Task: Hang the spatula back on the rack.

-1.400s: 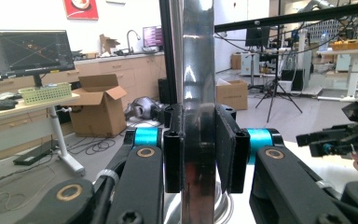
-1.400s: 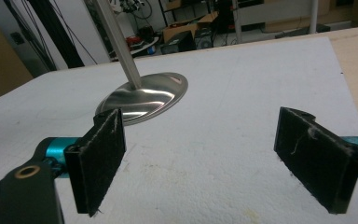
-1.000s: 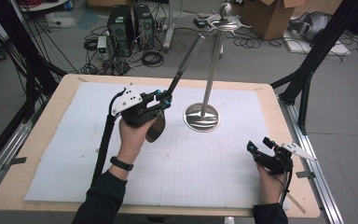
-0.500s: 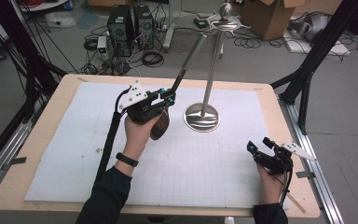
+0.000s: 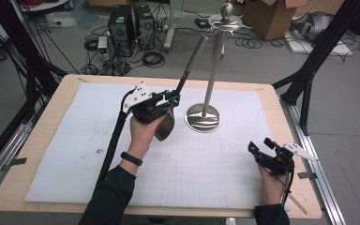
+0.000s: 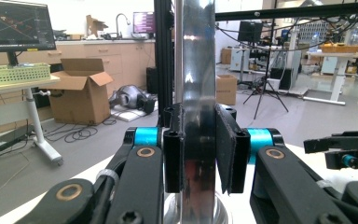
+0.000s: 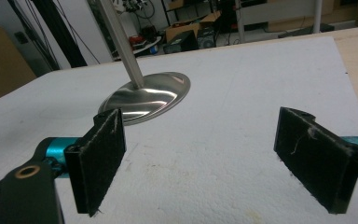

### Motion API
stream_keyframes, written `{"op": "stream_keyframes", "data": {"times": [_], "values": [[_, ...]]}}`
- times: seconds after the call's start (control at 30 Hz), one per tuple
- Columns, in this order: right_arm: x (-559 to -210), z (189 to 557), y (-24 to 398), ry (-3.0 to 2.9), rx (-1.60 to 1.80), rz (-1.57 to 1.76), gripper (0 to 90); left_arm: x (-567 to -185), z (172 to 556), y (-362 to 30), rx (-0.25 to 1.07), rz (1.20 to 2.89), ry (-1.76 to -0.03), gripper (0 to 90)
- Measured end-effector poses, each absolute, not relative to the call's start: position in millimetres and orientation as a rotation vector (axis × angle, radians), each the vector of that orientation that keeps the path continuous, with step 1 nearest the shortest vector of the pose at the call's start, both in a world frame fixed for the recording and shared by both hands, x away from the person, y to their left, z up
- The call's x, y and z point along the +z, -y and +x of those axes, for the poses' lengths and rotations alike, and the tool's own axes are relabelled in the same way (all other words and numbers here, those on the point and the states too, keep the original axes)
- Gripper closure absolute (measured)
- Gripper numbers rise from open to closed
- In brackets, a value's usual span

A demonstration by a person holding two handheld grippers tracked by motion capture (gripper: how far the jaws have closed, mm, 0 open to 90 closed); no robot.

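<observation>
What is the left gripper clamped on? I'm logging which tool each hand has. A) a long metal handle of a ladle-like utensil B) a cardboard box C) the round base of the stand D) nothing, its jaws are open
A: the left gripper is shut on the metal handle, which fills the gap between its jaws, while the stand rises beside it, apart from the gripper.

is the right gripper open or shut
Open. The right gripper has its fingers set wide apart over the white mat, with nothing between them.
</observation>
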State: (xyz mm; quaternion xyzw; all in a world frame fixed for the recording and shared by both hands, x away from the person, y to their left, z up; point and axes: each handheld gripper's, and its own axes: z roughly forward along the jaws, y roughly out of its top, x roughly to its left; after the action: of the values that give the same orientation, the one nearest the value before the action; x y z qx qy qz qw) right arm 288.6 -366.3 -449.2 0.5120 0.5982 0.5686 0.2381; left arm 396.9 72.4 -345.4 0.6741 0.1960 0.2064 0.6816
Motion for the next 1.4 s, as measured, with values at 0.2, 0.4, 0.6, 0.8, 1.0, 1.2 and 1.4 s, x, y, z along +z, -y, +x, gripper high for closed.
{"op": "stream_keyframes", "data": {"times": [0.2,0.4,0.6,0.8,1.0,1.2,1.4], "values": [[-449.3,288.7,366.3,-1.64,1.559,1.402,16.0,-348.7,399.1,-67.4,0.464,1.531,-0.45,74.1],[-449.4,289.1,366.3,-1.644,1.555,1.396,16.0,-345.1,397.1,-64.9,0.478,1.505,-0.444,67.7],[-449.2,288.9,366.1,-1.649,1.555,1.398,16.0,-339.7,394.9,-69.0,0.489,1.529,-0.466,54.5],[-449.3,289.1,366.1,-1.649,1.555,1.398,16.0,-339.3,388.1,-78.2,0.482,1.594,-0.495,36.4],[-449.2,288.9,365.6,-1.651,1.554,1.4,16.0,-340.4,378.2,-92.1,0.5,1.64,-0.488,27.4],[-449.3,289.0,365.5,-1.654,1.552,1.393,16.0,-345.7,366.8,-115.5,0.516,1.679,-0.5,25.8],[-449.3,289.1,365.4,-1.654,1.549,1.393,16.0,-354.2,355.8,-144.9,0.537,1.691,-0.523,24.9]]}}
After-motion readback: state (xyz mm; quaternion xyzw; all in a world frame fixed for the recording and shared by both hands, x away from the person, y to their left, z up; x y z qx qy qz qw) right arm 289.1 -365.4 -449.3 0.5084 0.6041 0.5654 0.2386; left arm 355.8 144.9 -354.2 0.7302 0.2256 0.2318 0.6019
